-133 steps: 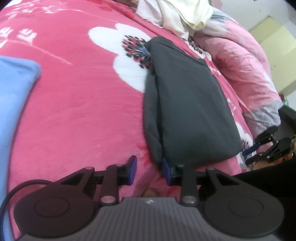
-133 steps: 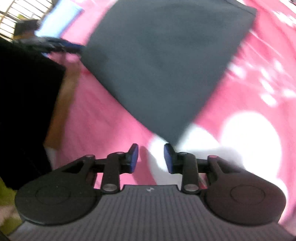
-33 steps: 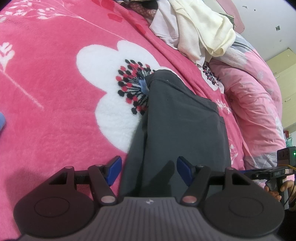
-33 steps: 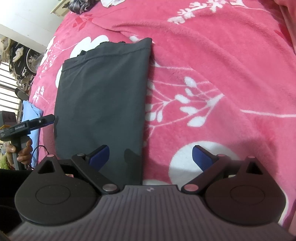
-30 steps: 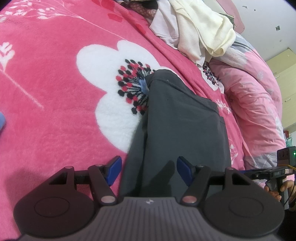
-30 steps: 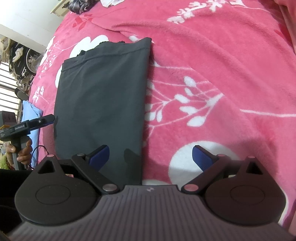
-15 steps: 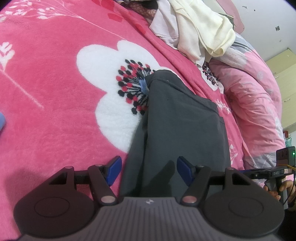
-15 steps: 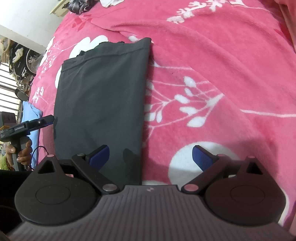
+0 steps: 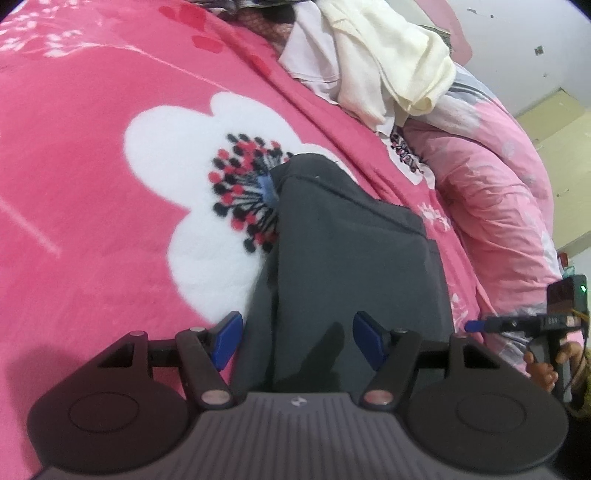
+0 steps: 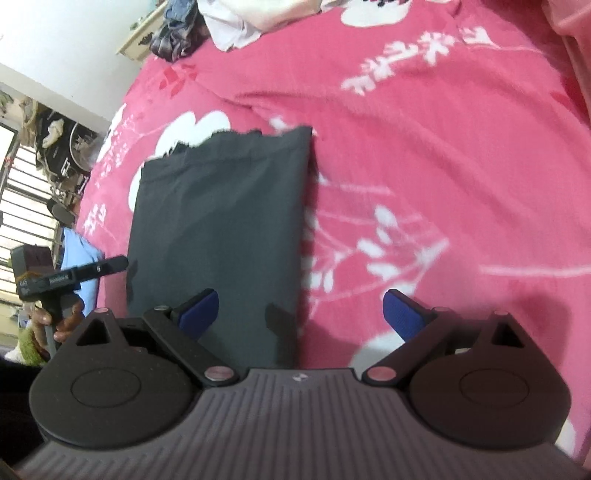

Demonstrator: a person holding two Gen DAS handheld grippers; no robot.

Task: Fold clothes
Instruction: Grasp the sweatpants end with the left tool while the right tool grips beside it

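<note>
A dark grey folded garment (image 9: 354, 258) lies flat on the pink flowered blanket (image 9: 85, 155). My left gripper (image 9: 297, 341) hovers open over the garment's near end, its blue pads apart with the cloth's left edge below the gap. In the right wrist view the same garment (image 10: 221, 221) lies as a neat rectangle on the blanket (image 10: 443, 147). My right gripper (image 10: 301, 314) stands wide open above the garment's near right edge, with nothing between its pads. Each view shows the other gripper, held in a hand, at its side: the right gripper (image 9: 517, 325), the left gripper (image 10: 74, 275).
A heap of white and cream clothes (image 9: 376, 62) lies at the far end of the bed. A pink quilt (image 9: 498, 206) is bunched along the right. A light blue cloth (image 10: 79, 254) lies at the bed's left edge. More clothes (image 10: 181, 26) are piled by the wall.
The right wrist view has tipped up slightly, so the garment sits lower in it. The left gripper has kept still. Both pairs of jaws stand as before.
</note>
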